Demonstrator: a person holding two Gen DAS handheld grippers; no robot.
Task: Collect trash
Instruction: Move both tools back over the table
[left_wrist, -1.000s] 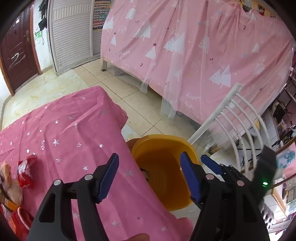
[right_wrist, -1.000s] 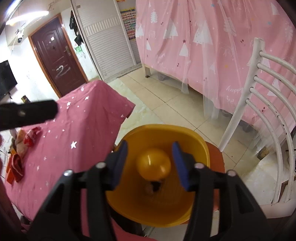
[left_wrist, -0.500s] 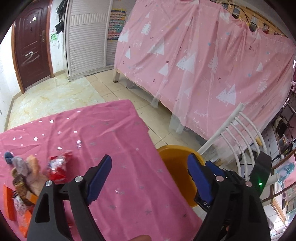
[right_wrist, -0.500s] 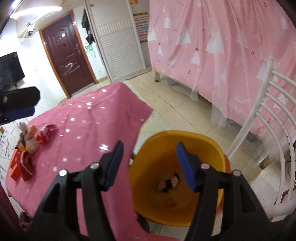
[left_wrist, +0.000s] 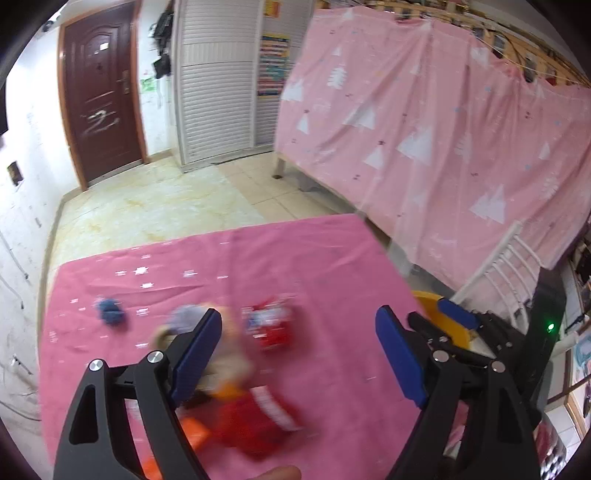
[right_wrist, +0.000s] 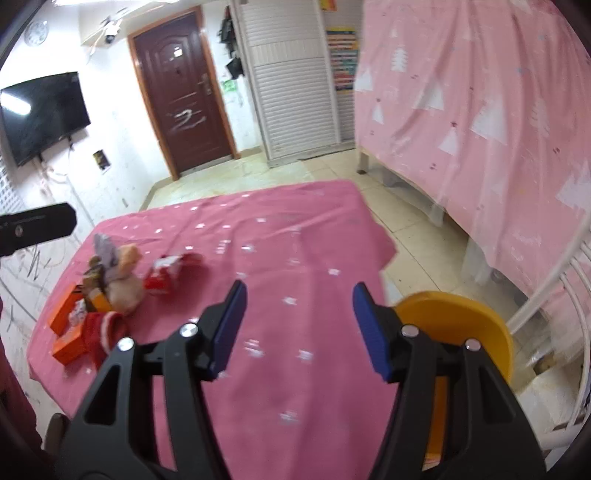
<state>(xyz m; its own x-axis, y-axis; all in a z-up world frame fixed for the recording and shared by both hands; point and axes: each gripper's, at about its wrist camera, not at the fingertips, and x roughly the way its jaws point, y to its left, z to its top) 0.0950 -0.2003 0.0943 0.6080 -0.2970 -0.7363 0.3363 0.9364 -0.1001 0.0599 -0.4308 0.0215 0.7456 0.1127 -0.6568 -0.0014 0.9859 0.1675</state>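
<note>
Your left gripper (left_wrist: 297, 349) wide and empty above the trash pile (left_wrist: 236, 373) on the counter (right_wrist: 295, 236), your right gripper (right_wrist: 297, 326) wide, empty, bin (right_wrist: 476, 321) just beside the counter's right edge

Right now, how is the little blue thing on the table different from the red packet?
The blue scrap is small, dark blue and lies alone near the table's left side. The red packet is bigger, red with white print, and lies closer to the left gripper. Both rest on the pink tablecloth, ungrasped.
</note>
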